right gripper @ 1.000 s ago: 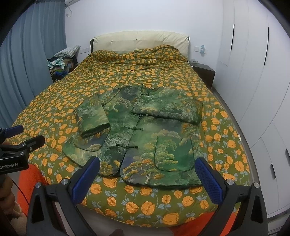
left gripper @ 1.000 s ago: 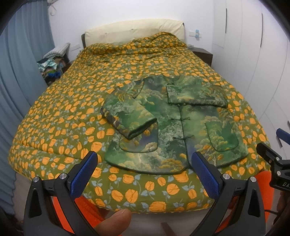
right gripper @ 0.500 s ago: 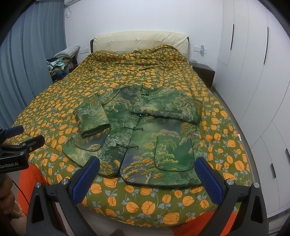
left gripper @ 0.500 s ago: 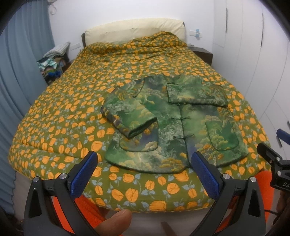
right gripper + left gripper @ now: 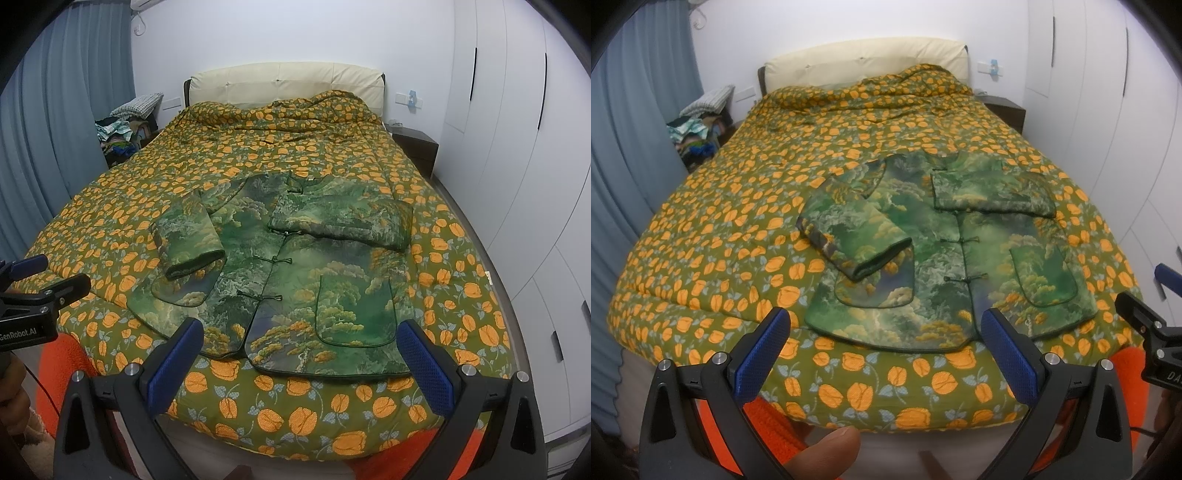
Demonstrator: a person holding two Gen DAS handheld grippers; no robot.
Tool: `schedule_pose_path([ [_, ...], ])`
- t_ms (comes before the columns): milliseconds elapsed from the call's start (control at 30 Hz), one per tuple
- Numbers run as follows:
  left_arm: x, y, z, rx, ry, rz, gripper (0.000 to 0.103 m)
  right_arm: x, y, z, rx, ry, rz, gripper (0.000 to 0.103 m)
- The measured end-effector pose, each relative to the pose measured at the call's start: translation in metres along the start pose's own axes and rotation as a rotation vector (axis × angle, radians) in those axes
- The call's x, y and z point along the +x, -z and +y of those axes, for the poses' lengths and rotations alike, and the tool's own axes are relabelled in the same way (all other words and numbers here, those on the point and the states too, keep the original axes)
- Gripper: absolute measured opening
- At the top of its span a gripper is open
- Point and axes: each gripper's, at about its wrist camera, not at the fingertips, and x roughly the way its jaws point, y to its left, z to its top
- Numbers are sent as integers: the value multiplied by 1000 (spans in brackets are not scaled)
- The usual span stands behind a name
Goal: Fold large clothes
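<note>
1. Green landscape-print cloth makes up the jacket (image 5: pixel 942 258) (image 5: pixel 291 280), which lies front-up and buttoned on the near part of the bed, its hem close to the near edge.
2. Its left sleeve (image 5: pixel 855 236) (image 5: pixel 188 240) is folded in across the left panel, cuff toward the near side, lying partly over a patch pocket (image 5: pixel 875 291).
3. Its right sleeve (image 5: pixel 990 194) (image 5: pixel 343 221) is folded across the chest, running from the right shoulder to the button line.
4. A second patch pocket (image 5: pixel 1043 277) (image 5: pixel 354 314) sits uncovered on the right panel.
5. Under the jacket lies an olive quilt (image 5: pixel 738 206) (image 5: pixel 110 206) printed with orange flowers, covering the whole bed up to a cream headboard (image 5: pixel 864 59) (image 5: pixel 284 79).
6. Left claw (image 5: pixel 884 349) hovers off the near edge of the bed, its blue-padded fingers spread wide, holding nothing.
7. Right claw (image 5: pixel 301 360) hovers likewise just near the hem, fingers spread wide, holding nothing.
8. Far left, a heap of clothes (image 5: pixel 696 129) (image 5: pixel 122 134) sits beside blue curtains (image 5: pixel 631 122); white wardrobes (image 5: pixel 509 122) line the right wall.
</note>
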Motion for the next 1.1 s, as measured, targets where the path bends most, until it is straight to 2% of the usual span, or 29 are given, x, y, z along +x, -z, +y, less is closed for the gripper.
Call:
schedule_pose_path([
  [1100,0,1,0,-4,1,1,103,1,1,-3,4,-3,4,103],
])
